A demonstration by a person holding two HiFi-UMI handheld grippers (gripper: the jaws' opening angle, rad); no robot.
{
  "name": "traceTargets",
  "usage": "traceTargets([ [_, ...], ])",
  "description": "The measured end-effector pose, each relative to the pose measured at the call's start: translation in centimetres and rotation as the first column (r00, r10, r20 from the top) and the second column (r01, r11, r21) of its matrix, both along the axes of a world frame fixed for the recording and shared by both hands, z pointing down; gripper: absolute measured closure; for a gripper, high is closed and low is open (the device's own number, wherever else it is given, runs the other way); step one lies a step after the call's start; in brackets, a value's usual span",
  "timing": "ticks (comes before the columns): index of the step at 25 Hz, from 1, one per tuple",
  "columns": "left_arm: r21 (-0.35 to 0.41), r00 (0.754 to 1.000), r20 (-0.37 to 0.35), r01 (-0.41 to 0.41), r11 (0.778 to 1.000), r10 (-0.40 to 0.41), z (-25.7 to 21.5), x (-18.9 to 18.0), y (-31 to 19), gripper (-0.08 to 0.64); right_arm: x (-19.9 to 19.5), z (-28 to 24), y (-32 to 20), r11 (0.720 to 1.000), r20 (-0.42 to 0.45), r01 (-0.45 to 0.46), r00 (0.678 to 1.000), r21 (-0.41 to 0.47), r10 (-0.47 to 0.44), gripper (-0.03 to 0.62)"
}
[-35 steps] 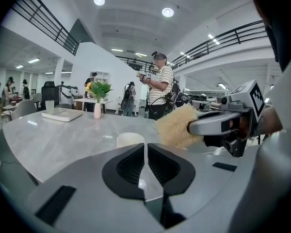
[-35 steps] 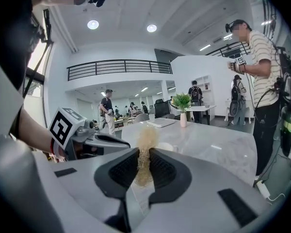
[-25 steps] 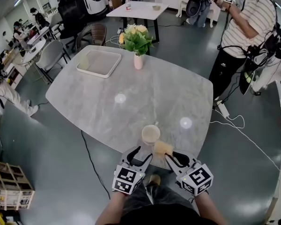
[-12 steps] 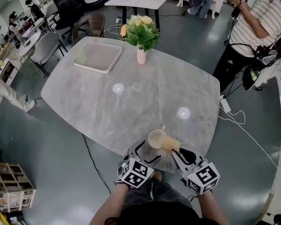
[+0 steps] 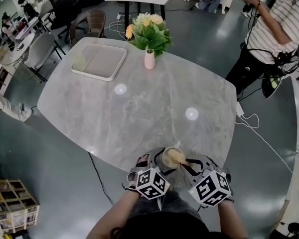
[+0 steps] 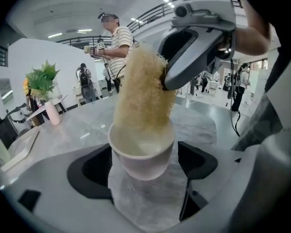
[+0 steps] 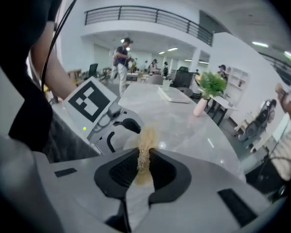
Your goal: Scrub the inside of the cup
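My left gripper (image 5: 155,165), its jaws just opened wide, brackets the cup (image 6: 141,157) without pressing it. My right gripper (image 7: 143,166) pinches the loofah scrubber (image 6: 143,96), tip dipped inside the cup just ahead. Step: scrubbing starts. Next, probably: regrip the cup, then twist the scrubber.

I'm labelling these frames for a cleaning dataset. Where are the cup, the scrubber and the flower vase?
cup (image 6: 143,165): left gripper view, outer wall below the rim.
scrubber (image 6: 141,93): left gripper view, middle of its fibrous body.
flower vase (image 5: 149,59): head view, its pink body.
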State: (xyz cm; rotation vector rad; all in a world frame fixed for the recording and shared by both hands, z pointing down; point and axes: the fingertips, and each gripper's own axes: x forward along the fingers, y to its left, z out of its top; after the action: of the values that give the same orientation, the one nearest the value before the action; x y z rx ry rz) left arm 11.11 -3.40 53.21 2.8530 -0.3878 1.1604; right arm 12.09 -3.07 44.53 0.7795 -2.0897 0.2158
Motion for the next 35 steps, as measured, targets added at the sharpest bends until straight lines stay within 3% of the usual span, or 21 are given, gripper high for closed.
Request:
traceTargets([
  [3,0.019,0.999,0.007,-0.050,0.999,0.050,0.4,0.3,-0.4,0.141,-1.3,0.7,-0.2,0.988,-0.143,0.141,0.979,-0.060,-0.148,0.532],
  [7,0.052,0.995,-0.007,-0.101,0.993,0.102,0.5,1.1,-0.7,0.141,-2.2,2.2,-0.4,0.952,-0.293,0.279,0.906,-0.128,-0.306,0.532],
  [16,0.061,0.990,-0.091,-0.100,0.993,0.106,0.2,1.4,-0.6,0.143,-2.3,6.5,-1.3,0.887,-0.476,0.425,0.751,-0.182,-0.458,0.532],
  [19,0.060,0.991,-0.098,-0.082,0.995,0.088,0.1,1.4,-0.5,0.143,-2.3,7.5,-1.9,0.874,-0.495,0.436,0.724,-0.212,-0.481,0.532],
  [22,0.057,0.994,-0.096,-0.047,0.997,0.052,0.2,1.4,-0.5,0.142,-2.6,8.0,-1.4,0.861,-0.441,0.410,0.741,-0.300,-0.506,0.532],
  [26,0.047,0.995,-0.102,-0.009,0.999,0.014,0.3,1.4,-0.5,0.142,-3.1,7.2,0.1,0.818,-0.220,0.346,0.848,-0.459,-0.482,0.532],
  [29,0.040,0.994,-0.108,-0.002,0.999,0.006,0.4,1.5,-0.5,0.141,-3.2,5.7,0.5,0.812,-0.121,0.329,0.893,-0.482,-0.434,0.532],
  [32,0.036,0.994,-0.107,0.017,0.999,-0.013,0.4,1.6,-0.6,0.143,-2.9,4.7,-0.2,0.837,-0.115,0.296,0.915,-0.461,-0.387,0.532],
  [35,0.027,0.992,-0.082,0.096,0.995,-0.094,0.4,1.5,-0.6,0.143,-2.5,5.4,-1.0,0.868,-0.218,0.276,0.895,-0.413,-0.389,0.532],
])
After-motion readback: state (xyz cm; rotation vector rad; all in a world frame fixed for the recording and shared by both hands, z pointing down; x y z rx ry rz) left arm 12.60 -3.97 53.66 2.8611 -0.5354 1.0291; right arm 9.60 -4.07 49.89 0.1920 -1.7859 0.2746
